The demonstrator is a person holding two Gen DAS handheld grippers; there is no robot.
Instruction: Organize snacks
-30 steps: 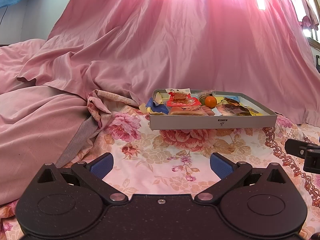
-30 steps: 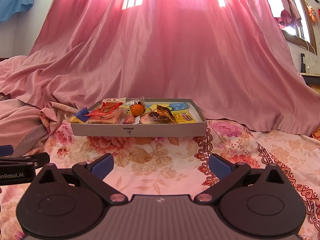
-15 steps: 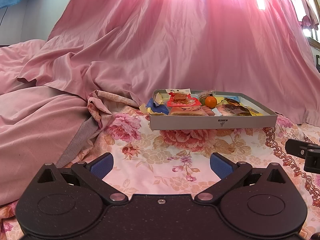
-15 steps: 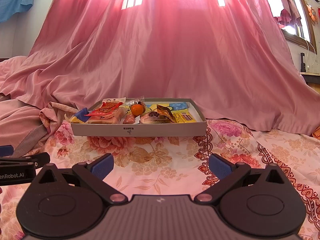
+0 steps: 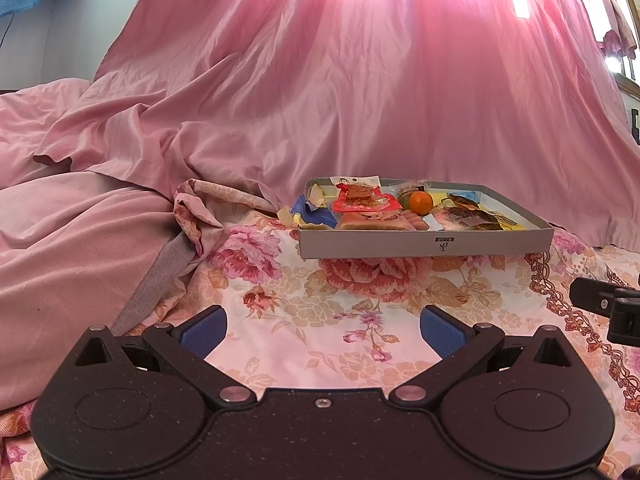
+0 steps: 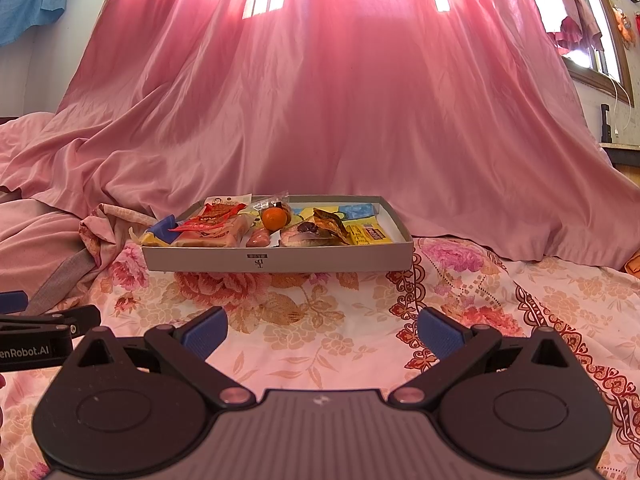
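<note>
A shallow grey box [image 5: 424, 243] [image 6: 276, 259] stands on the floral bedsheet ahead of both grippers. It holds several snacks: a red packet [image 5: 360, 200] [image 6: 212, 216], an orange [image 5: 421, 202] [image 6: 274, 217], sausages [image 6: 258, 238], a brown-wrapped snack [image 6: 320, 227] and yellow packets [image 6: 370, 234]. A blue wrapper [image 5: 310, 212] hangs over its left edge. My left gripper [image 5: 322, 330] rests low on the sheet, open and empty, well short of the box. My right gripper [image 6: 322, 330] is likewise open and empty, beside the left one.
A pink curtain [image 5: 360, 80] drapes down behind the box. A rumpled pink quilt [image 5: 80, 220] piles up on the left. Floral sheet [image 6: 320, 312] lies between the grippers and the box. The other gripper's side shows at each view's edge [image 5: 608, 304] [image 6: 36, 336].
</note>
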